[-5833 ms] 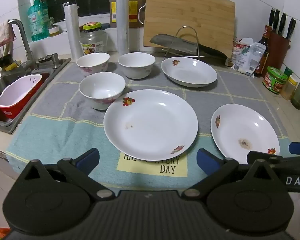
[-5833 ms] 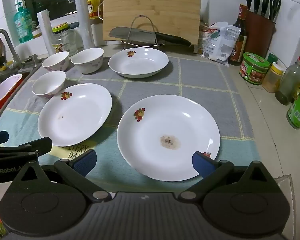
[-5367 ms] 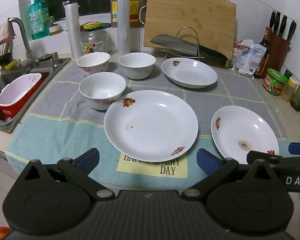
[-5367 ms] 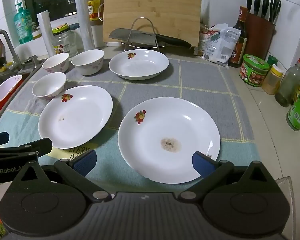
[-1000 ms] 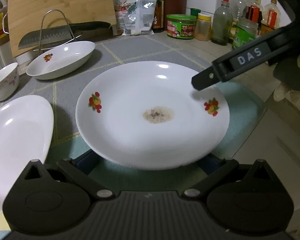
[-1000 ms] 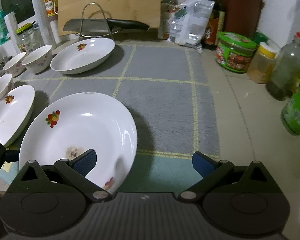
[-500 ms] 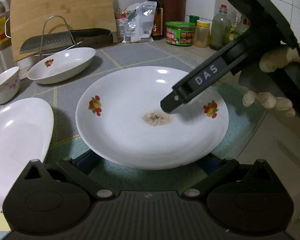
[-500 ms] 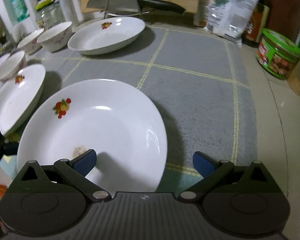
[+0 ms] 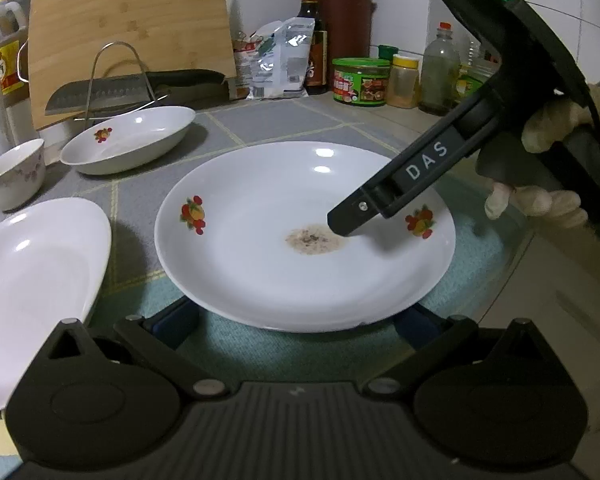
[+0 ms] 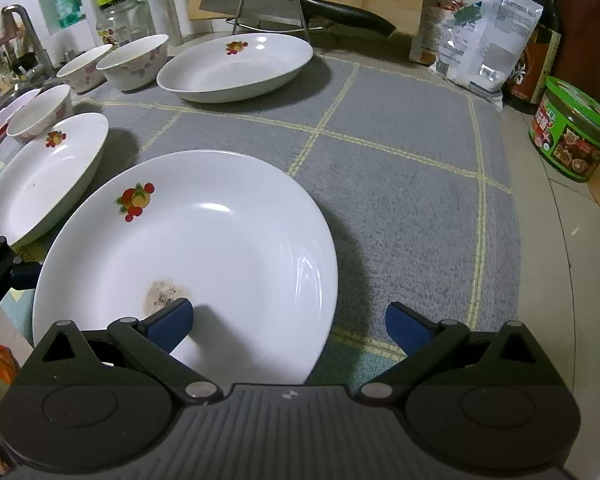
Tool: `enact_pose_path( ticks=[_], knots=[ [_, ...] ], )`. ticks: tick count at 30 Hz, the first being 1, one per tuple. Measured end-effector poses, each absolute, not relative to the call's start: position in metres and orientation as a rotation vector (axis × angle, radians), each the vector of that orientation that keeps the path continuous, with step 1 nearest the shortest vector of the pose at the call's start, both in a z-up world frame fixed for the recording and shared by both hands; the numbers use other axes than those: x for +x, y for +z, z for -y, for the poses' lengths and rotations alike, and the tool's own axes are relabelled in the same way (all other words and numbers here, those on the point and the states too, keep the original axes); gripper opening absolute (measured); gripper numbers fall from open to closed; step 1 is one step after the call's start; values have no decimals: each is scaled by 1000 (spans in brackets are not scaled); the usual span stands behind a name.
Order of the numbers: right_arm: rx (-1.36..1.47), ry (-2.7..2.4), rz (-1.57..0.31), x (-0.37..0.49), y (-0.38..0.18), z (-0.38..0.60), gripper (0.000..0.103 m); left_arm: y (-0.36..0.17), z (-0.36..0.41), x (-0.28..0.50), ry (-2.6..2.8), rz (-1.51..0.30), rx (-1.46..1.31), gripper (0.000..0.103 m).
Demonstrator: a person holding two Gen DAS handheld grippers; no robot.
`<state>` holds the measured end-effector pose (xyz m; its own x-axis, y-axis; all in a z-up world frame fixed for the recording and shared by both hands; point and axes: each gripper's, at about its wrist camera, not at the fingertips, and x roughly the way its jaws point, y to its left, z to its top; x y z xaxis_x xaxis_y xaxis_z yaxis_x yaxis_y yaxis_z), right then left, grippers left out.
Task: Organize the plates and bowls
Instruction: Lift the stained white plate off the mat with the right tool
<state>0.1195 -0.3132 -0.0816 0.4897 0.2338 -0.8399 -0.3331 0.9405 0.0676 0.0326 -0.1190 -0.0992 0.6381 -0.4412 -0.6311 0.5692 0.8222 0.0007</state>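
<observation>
While a gloved hand (image 9: 540, 196) slants the right tool (image 10: 288, 324) down from the upper right, its tip sits over the stained plate (image 9: 300, 236) – beside the brown stain. Only the right wrist view shows this tool's blue fingers (image 10: 168, 322) spread wide, one over the plate's inside, one outside its rim. Left tool (image 9: 300, 320): fingers apart, tucked under the plate's near rim – contact unclear. Plate rests on the tabletop mat (image 10: 400, 168).
</observation>
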Motion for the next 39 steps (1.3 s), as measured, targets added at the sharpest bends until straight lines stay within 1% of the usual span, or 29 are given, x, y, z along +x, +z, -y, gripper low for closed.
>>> enact_pose_path(
  ticks=[8,18,21,22,23,25,39],
  knots=[
    [-137,398,-1003,123,-80,314,103,-101,117,33,-606,-637,209,103],
    [-144,681,-1007,150,-72,316,103,-102,115,33,-621,-629,220,103],
    [-141,740,-1013,159,-70,318,101,-101,116,34,-632,-633,236,103],
    [-140,753,-1019,162,-69,317,99,-100,116,34,-634,-631,247,103],
    [-138,766,-1029,165,-69,317,95,-100,116,34,-634,-628,255,103],
    [-128,789,-1047,171,-71,317,91,-99,118,34,-634,-627,268,103],
    [-49,879,-1098,186,-74,317,91,-99,117,39,-647,-647,270,103]
  ],
)
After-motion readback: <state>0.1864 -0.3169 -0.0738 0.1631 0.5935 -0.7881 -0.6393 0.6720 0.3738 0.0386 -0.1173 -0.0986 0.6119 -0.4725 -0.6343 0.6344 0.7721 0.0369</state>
